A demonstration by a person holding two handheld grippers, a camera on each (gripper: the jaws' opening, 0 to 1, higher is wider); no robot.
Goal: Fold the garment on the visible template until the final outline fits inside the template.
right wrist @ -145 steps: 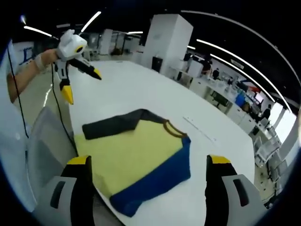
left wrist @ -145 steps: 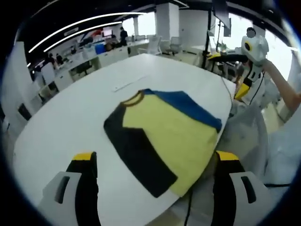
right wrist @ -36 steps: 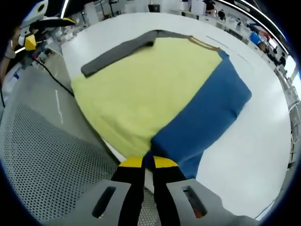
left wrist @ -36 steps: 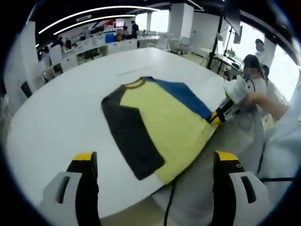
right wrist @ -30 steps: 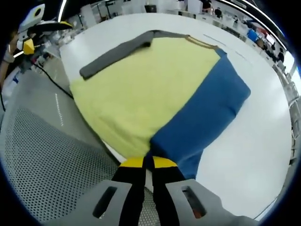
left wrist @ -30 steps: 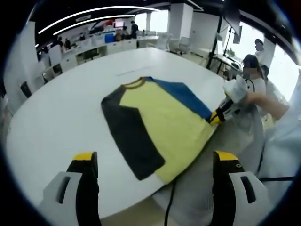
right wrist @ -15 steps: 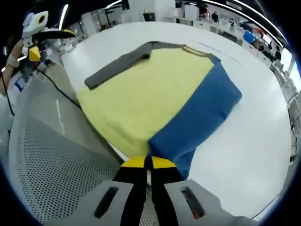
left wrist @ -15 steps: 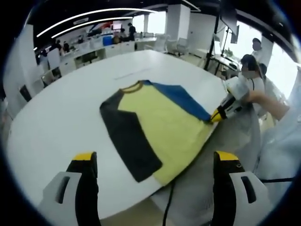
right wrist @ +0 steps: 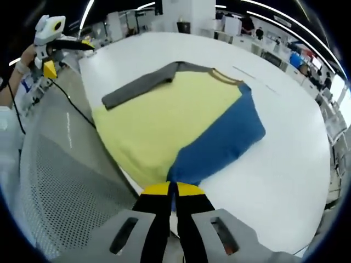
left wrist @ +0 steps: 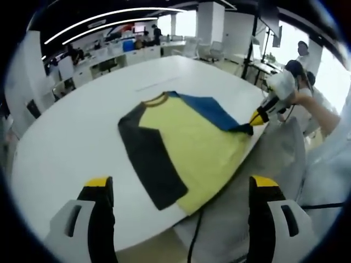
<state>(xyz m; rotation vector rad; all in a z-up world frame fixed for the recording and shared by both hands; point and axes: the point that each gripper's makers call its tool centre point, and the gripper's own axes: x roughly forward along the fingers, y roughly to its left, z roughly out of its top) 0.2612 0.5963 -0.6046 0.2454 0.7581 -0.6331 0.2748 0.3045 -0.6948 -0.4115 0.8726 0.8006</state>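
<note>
Right jaws: the right gripper is pinching its yellow-tipped jaws together on the near blue corner of the shirt, no gap showing between them; in the left gripper view the same gripper is meeting the dark blue corner at the surface edge.
Left jaws: the left gripper is holding its jaws wide apart with nothing between them, hanging above the near edge of the surface and touching nothing; in the right gripper view it is sitting off past the surface's edge in a hand.
Shirt: it is lying flat near the edge of the surface, yellow body, one grey sleeve stretching out, one blue sleeve, brown collar away from the right gripper.
Surface: the white rounded surface is carrying the shirt, with a thin pale line showing beyond the collar.
Beside: a grey perforated panel is standing just off the surface edge.
Template: I cannot tell its outline.
</note>
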